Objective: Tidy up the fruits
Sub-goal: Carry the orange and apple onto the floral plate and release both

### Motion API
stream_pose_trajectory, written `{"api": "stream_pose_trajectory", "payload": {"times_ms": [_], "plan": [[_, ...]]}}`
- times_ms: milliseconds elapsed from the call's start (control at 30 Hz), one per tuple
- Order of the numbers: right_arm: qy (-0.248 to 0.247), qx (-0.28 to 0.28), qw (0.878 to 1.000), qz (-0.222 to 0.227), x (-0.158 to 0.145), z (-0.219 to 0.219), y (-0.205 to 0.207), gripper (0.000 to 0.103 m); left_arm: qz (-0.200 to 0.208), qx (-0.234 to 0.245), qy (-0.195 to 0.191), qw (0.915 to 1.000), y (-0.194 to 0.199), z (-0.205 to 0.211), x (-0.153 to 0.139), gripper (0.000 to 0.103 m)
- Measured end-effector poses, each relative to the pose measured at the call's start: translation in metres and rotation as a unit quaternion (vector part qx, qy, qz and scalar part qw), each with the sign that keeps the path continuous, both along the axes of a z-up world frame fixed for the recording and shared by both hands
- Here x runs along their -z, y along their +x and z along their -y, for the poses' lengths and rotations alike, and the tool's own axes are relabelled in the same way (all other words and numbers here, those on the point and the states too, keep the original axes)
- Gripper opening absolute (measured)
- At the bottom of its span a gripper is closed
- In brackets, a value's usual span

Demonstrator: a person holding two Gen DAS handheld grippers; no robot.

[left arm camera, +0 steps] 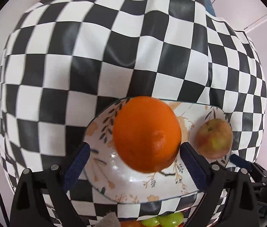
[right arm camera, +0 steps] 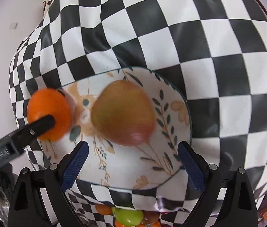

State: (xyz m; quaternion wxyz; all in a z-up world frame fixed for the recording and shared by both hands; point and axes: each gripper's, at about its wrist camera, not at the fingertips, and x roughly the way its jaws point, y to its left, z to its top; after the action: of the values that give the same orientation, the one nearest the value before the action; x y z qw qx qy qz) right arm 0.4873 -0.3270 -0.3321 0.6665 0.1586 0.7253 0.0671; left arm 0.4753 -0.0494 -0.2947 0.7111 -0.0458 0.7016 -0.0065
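An orange (left arm camera: 147,134) sits in the floral white bowl (left arm camera: 103,170) between my left gripper's (left arm camera: 133,162) blue-padded fingers. The jaws stand wide; the right pad touches the orange, the left pad is apart from it. A red-green apple (left arm camera: 214,138) lies in the bowl to the right. In the right wrist view the apple (right arm camera: 123,113) lies in the bowl (right arm camera: 171,128) ahead of my open, empty right gripper (right arm camera: 132,164). The orange (right arm camera: 48,111) shows at the left with the left gripper's black finger across it.
A black-and-white checkered cloth (left arm camera: 114,56) covers the table and hangs over the near edge. Below the edge, green grapes and other fruit (right arm camera: 127,216) show in a container. A pale wall (right arm camera: 10,37) lies at the left.
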Motion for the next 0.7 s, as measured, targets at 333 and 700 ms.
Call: {"api": "stream_pose_trajectory", "payload": {"times_ms": [333,700], "plan": [[-0.084,-0.012,0.993,0.081,-0.067,0.010,-0.046,0.097,0.069,-0.006,0.039,0.9968,-0.062,-0.007,-0.038,0.097],[-0.125,-0.023,0.980,0.153,-0.134,-0.039,-0.099,0.097,0.126,0.003,0.052,0.9906,-0.125,-0.008,-0.102,0.097]]}}
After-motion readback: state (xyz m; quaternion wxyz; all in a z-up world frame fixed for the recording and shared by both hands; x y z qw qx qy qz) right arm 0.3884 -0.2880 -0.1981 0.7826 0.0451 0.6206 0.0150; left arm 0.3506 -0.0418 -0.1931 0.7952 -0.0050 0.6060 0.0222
